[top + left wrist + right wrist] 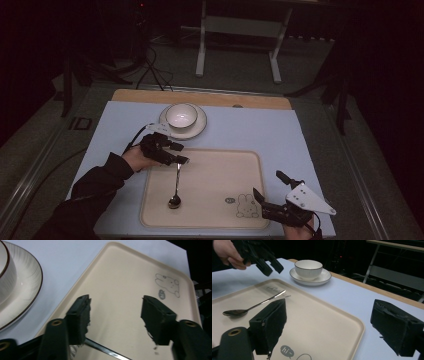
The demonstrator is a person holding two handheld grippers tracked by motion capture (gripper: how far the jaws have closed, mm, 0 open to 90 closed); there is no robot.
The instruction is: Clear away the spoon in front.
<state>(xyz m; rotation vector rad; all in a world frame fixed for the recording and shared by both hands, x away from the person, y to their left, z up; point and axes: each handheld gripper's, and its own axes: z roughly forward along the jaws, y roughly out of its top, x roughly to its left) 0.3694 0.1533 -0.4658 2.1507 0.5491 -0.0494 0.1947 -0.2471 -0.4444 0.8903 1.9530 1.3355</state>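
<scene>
Left hand-held gripper [178, 153] gapes, foam-padded, above slim shiny metal spoon [176, 187] on smooth tray [210, 175].

The one word that can be read is "hi~", in pale letters inside a small dark speech bubble [287, 351] printed on the beige tray [332, 315], at the tray's near right corner. The bubble sits just left of an outline drawing of a rabbit [246, 206] on the same tray. A line of cursive lettering [277, 291] at the tray's far left corner is too blurred to read.
</scene>
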